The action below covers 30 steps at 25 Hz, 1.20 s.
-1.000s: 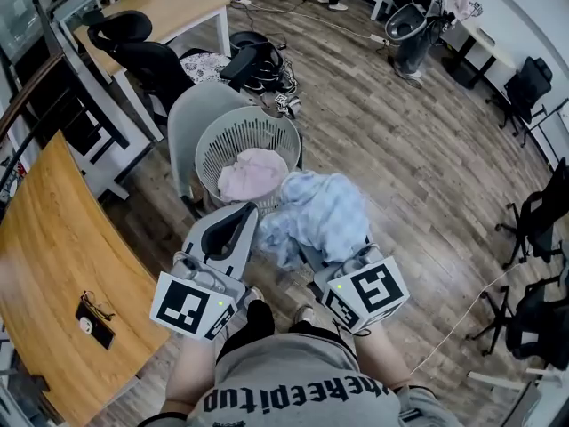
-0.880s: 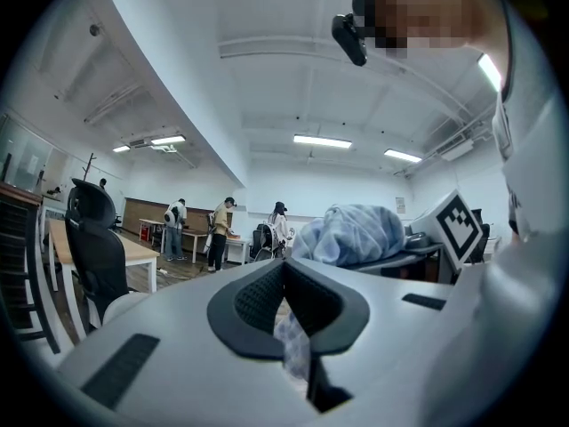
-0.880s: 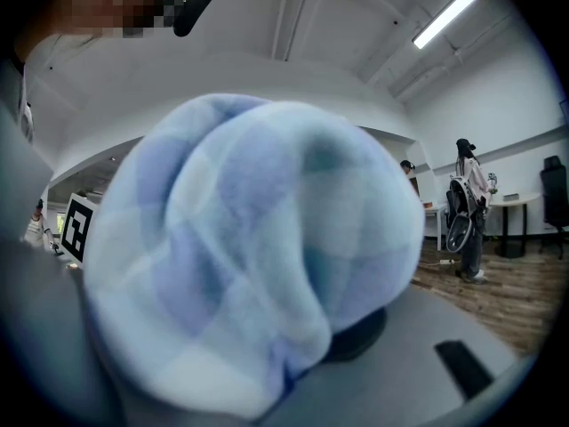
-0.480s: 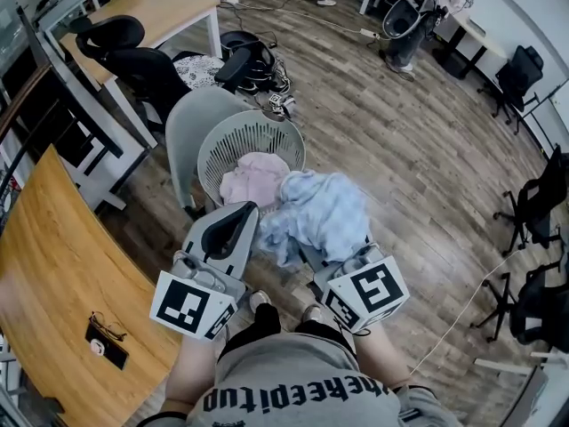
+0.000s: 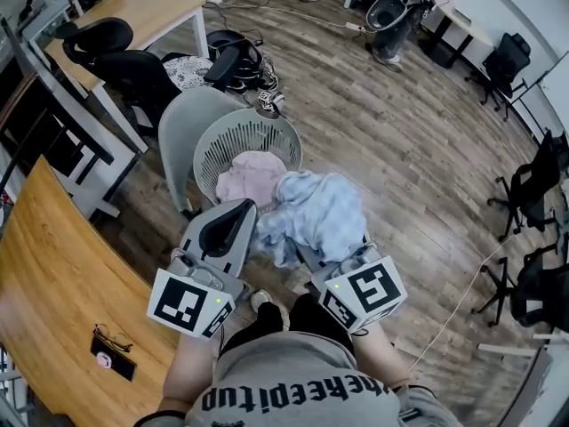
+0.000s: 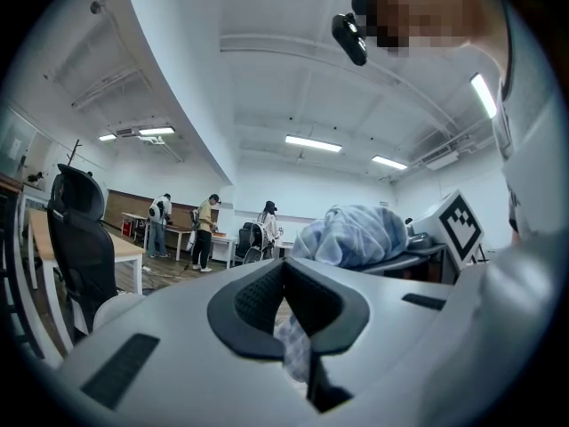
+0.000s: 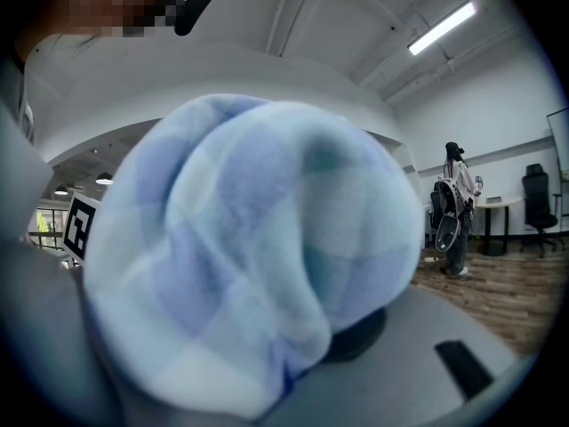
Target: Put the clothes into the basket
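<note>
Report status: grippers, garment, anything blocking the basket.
Left gripper shut on a fold of the blue checked garment, right gripper on its bulk. Garment beside the basket rim, not in. Pink garment inside; nothing blocking.

The person wears a grey short-sleeved T-shirt (image 5: pixel 293 388) with black block lettering across the chest, dark trousers (image 5: pixel 267 321) and pale shoes (image 5: pixel 260 299). The light-grey plastic left gripper (image 5: pixel 238 212) and right gripper (image 5: pixel 311 258) have black-padded jaws. Each carries a white cube (image 5: pixel 187 303) printed with black square markers.
</note>
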Each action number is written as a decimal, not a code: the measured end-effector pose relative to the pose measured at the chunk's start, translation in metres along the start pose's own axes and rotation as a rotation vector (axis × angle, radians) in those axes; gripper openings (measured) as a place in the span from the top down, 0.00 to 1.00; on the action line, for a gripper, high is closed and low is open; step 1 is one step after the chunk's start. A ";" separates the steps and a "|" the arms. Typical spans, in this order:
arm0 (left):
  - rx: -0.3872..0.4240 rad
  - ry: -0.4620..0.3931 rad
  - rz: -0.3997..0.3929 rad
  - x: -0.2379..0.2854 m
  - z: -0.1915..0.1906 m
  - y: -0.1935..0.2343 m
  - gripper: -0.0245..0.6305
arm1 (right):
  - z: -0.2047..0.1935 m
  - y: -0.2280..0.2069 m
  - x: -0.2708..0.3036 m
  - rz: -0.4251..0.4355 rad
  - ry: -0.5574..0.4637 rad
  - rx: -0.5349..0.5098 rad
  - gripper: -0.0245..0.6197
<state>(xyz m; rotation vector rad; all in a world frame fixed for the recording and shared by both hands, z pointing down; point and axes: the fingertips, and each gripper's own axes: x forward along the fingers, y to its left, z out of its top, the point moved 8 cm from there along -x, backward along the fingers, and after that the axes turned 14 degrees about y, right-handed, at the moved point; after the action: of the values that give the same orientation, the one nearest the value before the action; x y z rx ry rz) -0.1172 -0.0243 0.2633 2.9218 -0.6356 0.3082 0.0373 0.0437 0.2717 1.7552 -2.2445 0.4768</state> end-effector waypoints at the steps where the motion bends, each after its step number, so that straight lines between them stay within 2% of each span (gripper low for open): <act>1: 0.001 0.001 -0.004 0.001 0.000 0.000 0.94 | 0.000 0.000 0.000 -0.004 -0.001 0.000 0.62; 6: 0.000 0.004 -0.014 0.004 0.001 -0.001 0.94 | 0.002 -0.002 -0.002 -0.010 -0.001 0.001 0.62; 13: -0.006 0.001 0.014 0.013 0.003 0.003 0.94 | 0.006 -0.015 0.005 0.004 -0.003 -0.005 0.62; 30: -0.043 -0.010 0.135 0.064 0.022 0.020 0.94 | 0.037 -0.077 0.041 0.107 0.005 -0.049 0.62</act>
<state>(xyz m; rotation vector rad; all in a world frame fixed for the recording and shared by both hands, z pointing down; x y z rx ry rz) -0.0654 -0.0712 0.2580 2.8474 -0.8318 0.2902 0.1025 -0.0246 0.2612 1.6143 -2.3351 0.4439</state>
